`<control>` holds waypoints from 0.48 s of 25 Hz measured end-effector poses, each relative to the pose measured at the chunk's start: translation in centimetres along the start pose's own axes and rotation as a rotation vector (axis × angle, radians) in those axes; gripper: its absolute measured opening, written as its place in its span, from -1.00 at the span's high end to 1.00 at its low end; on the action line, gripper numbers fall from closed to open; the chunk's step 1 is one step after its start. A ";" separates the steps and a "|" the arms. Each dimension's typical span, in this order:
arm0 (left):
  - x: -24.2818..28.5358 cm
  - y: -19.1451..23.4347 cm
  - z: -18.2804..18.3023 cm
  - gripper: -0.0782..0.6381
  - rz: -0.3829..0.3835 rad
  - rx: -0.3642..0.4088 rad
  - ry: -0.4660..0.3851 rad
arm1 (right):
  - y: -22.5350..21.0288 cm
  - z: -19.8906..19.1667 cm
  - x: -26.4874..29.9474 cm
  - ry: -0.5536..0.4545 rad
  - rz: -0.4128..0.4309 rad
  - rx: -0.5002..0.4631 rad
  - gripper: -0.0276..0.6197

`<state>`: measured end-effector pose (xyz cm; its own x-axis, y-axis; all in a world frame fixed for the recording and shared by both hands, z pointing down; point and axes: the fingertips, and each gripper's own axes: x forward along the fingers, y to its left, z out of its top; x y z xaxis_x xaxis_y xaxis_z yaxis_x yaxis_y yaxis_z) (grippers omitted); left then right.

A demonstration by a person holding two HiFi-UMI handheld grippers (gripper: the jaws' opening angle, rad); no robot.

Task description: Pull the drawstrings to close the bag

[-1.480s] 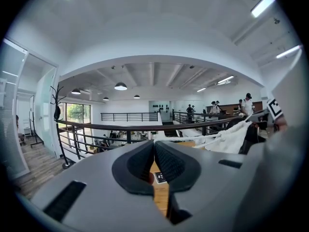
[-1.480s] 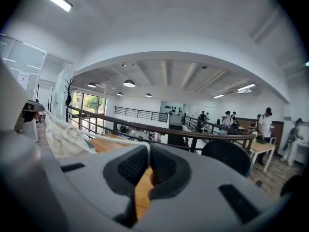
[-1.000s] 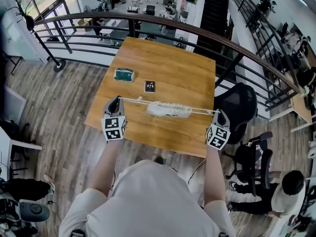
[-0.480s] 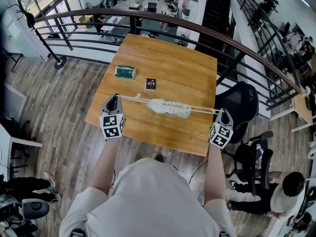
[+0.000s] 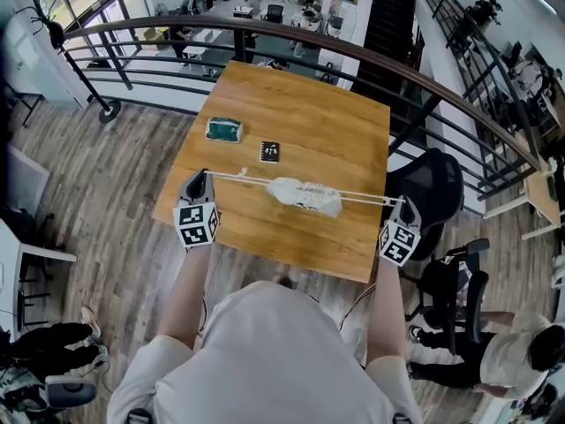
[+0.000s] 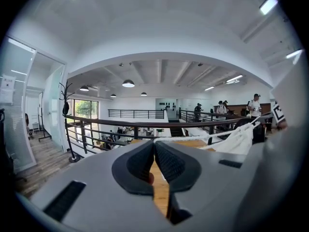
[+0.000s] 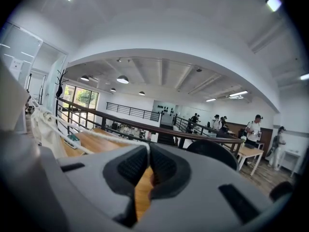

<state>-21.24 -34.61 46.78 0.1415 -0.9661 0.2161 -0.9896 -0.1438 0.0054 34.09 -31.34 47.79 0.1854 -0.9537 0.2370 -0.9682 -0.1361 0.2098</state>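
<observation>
Pale short-sleeved shirt [image 5: 265, 352], grey left gripper [image 5: 205, 174] and right gripper [image 5: 404, 200], black ribbed pads [image 6: 138, 165], 2 black-and-white marker cubes [image 5: 197, 223]

Head cam high, steeply down on desk [image 5: 300, 113]. Left claw [image 6: 154, 146] cam and right claw [image 7: 147, 151] cam sit close behind jaws, near level; all share desk, railing [image 6: 117, 121].

The table [image 5: 335, 122] is honey-brown wood with fine grain; the bag [image 5: 305, 195] and its drawstrings [image 5: 243, 177] are white (the bag shows a few dark marks). Toward the table's left edge lie a teal-green block [image 5: 222, 131] and a small black card [image 5: 268, 152] with pale marks. The left gripper [image 5: 204, 177] and right gripper [image 5: 403, 203] are grey, black-padded, with black-and-white square-patterned cubes.
</observation>
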 end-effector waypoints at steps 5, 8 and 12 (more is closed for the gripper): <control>0.3 0.3 -0.1 0.77 -0.004 -0.022 0.011 | -0.6 -0.3 0.8 0.009 0.009 -0.011 0.90; 0.6 0.3 -0.4 0.75 -0.002 -0.029 0.018 | -0.7 -0.9 1.2 0.025 0.013 -0.004 0.90; 0.5 -0.4 0.2 0.79 0.003 0.027 0.002 | -0.1 -0.6 1.4 0.020 0.043 0.026 0.90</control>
<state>-20.74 -35.09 46.74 0.1386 -0.9661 0.2180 -0.9889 -0.1467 -0.0214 34.57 -32.47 48.66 0.1463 -0.9532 0.2647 -0.9794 -0.1019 0.1745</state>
